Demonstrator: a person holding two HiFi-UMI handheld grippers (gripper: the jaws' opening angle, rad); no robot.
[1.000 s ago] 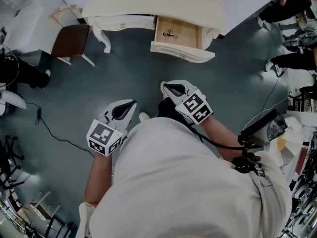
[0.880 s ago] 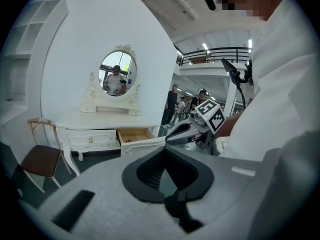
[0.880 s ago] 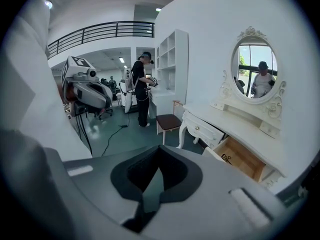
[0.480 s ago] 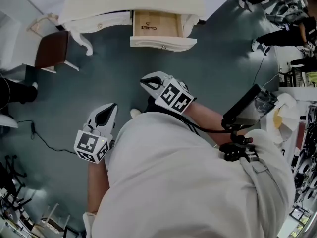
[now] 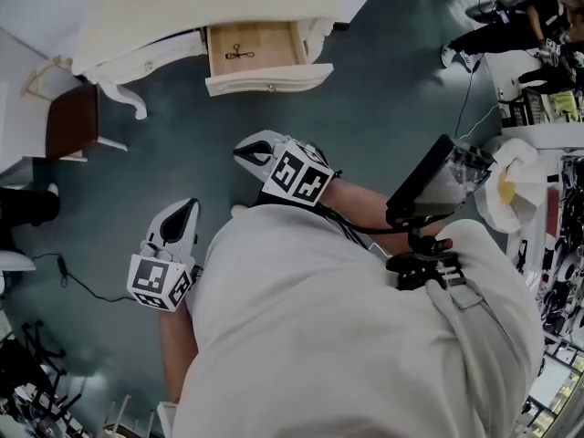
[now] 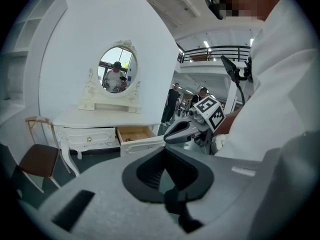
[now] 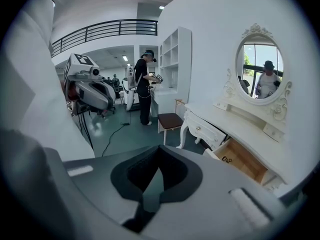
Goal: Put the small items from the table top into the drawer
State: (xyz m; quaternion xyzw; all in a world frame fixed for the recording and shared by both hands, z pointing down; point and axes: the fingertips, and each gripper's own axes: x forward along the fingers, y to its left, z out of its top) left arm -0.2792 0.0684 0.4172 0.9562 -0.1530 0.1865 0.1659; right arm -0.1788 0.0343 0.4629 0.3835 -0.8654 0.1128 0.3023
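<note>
Wooden drawer (image 5: 274, 48) holds a dark item (image 5: 239, 54), perhaps scissors; marker-cubed left tongs (image 5: 188, 205) and right tongs (image 5: 240, 151) sit closed, empty.

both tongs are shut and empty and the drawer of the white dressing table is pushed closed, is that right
Not quite. The drawer of the white dressing table is pulled open, not closed. The head view shows its wooden inside with a small dark item lying in it. The rest holds: the left tongs and the right tongs are both shut and empty.

open wooden drawer (image 5: 272, 47), small black item (image 5: 239, 53) inside
</note>
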